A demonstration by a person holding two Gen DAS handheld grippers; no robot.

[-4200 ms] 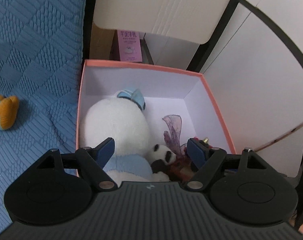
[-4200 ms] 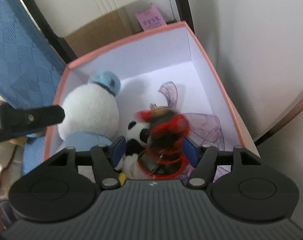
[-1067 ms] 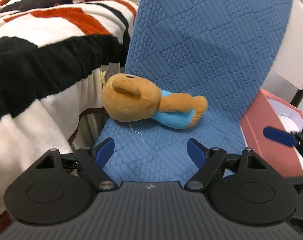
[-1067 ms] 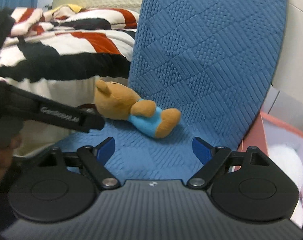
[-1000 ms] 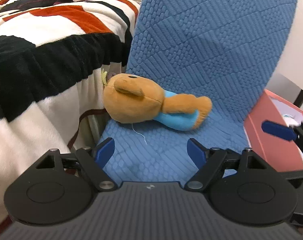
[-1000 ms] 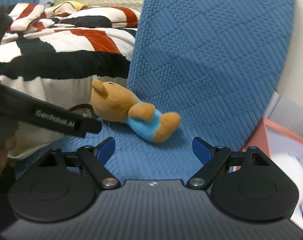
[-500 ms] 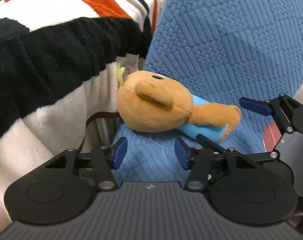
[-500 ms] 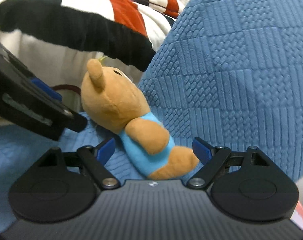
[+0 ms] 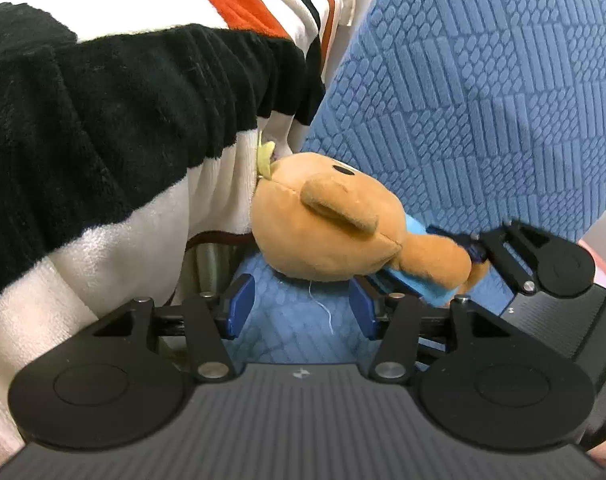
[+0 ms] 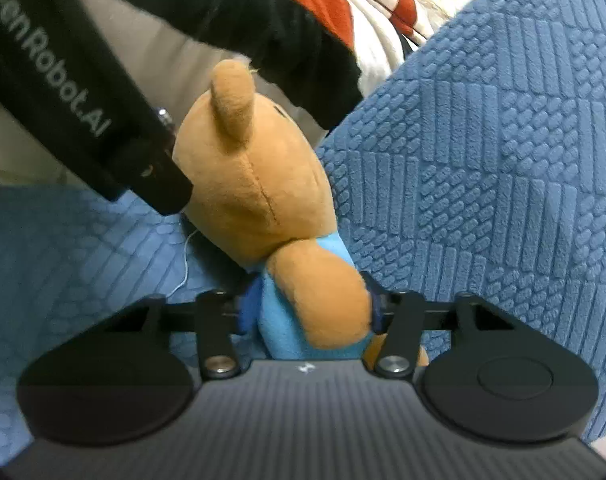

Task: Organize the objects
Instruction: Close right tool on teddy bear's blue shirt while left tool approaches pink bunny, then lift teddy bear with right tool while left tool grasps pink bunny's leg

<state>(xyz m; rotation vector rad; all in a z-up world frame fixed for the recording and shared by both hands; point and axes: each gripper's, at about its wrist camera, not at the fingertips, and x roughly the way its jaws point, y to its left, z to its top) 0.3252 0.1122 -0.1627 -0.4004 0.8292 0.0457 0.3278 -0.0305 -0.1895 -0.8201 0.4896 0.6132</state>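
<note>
Since 0.5 s ago the right tongs (image 10: 309,310) have closed on the teddy bear's (image 9: 335,228) blue-shirted body, while the left tongs (image 9: 301,308) hang narrowly parted and empty just below its head. It lies on the blue cushion (image 9: 483,92), head against the striped blanket (image 9: 103,120), long axis running from blanket toward the right tongs.

One plush bear (image 9: 327,228), two tools.
</note>
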